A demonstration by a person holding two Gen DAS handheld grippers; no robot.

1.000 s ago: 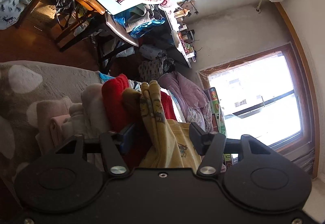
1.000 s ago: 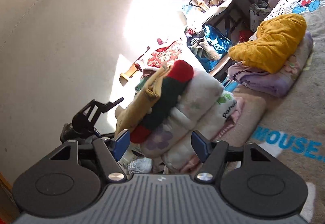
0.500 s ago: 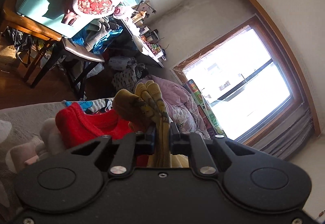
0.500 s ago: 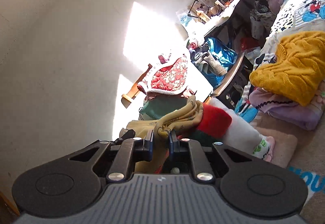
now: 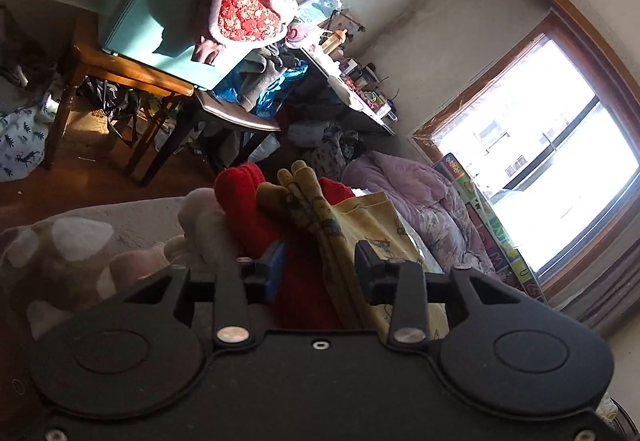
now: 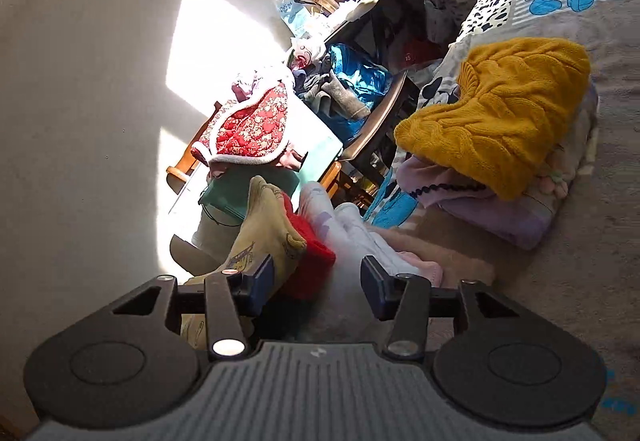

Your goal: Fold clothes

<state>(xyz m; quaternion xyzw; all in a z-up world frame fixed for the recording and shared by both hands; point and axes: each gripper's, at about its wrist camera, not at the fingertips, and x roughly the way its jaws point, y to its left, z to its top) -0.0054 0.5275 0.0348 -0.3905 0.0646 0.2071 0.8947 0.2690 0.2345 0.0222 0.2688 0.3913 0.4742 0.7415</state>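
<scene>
Your left gripper [image 5: 319, 267] sits low over the stack of folded clothes, its view rolled so the floor falls toward 9 o'clock and the window [image 5: 536, 161] toward 3. Its jaws stand apart, gripping nothing. The yellow printed garment [image 5: 320, 225] runs up between the fingers from 6 toward 12 o'clock, a folded ridge with its long axis along your pointing direction and its rounded end at the far tip. It lies on the red knit [image 5: 256, 209], which bulges out at 11 o'clock, with pale fleece pieces [image 5: 200, 217] beyond that at 9 o'clock.

Your right gripper [image 6: 318, 283] comes at the same stack from the opposite side, also tilted, the wall filling 9 to 12 o'clock and the bed cover [image 6: 592, 281] at 3 to 5. Its jaws are spread wide and hold nothing. In this view, the yellow printed garment [image 6: 264, 237] leans against the left finger [image 6: 262, 283], its long axis climbing toward 12 o'clock, just beside the red knit [image 6: 310, 257] and a white folded piece [image 6: 352, 237] between the fingers. A mustard cable-knit sweater [image 6: 508, 113] rests on a lilac pile [image 6: 496, 213] at 2 o'clock, well apart from your stack.
</scene>
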